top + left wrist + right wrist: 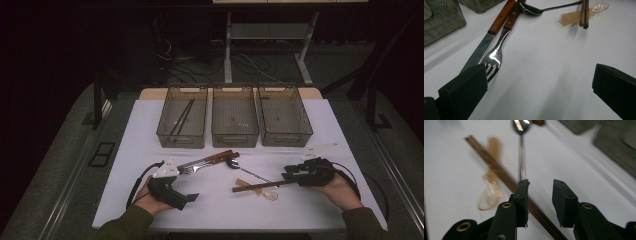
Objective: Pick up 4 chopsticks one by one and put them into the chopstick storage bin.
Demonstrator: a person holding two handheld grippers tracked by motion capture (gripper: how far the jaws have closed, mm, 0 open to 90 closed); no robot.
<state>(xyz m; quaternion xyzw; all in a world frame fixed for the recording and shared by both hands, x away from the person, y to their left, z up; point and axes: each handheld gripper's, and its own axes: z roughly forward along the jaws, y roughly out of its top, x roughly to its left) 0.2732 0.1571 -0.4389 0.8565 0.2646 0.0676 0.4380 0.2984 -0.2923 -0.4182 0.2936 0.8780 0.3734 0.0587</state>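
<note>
On the white table (145, 130) lie a wooden-handled knife (212, 159) and fork (192, 167) side by side, a metal spoon (245, 170), a pair of brown chopsticks (255, 186) and a clear plastic spoon (270, 194). My left gripper (181, 189) rests at the front left, open wide, with the fork (495, 56) tines beside its left jaw and nothing between the jaws (537, 72). My right gripper (287, 176) sits at the chopsticks' right end. In the right gripper view it (541, 183) is open, and the chopsticks (496, 167) run under its left jaw.
Three dark mesh bins stand in a row at the back: left (181, 141), middle (235, 139), right (287, 139). A pair of dark chopsticks (184, 116) lies in the left bin. Bare table surface lies along the front edge between my hands.
</note>
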